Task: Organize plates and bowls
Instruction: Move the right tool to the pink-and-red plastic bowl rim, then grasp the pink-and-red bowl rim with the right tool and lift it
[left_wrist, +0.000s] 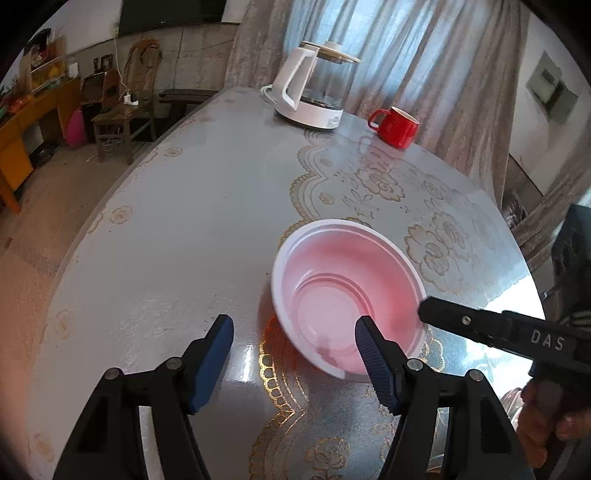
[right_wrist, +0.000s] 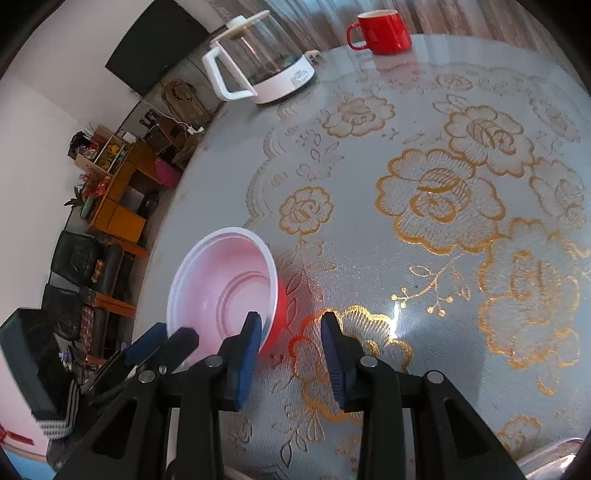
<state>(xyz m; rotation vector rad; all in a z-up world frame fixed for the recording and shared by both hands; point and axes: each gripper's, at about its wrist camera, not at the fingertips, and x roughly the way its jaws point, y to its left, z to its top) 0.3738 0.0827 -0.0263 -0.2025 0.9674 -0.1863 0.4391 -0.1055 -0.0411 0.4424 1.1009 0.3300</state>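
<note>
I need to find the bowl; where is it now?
The bowl stands on the table, low and right of centre in the left wrist view, between the two grippers.

Grey curtains (left_wrist: 424, 55), wooden chair (left_wrist: 125, 107), yellow cabinet (right_wrist: 118, 199), white wall.

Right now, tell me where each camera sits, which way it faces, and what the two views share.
Left wrist: sits on the left hand-held gripper, looks down across the table at the bowl; its fingers, the right hand-held gripper and a hand show.
Right wrist: sits on the right hand-held gripper, looks down over the table; its fingers and the left hand-held gripper show.
Shared: bowl, kettle, red mug.
</note>
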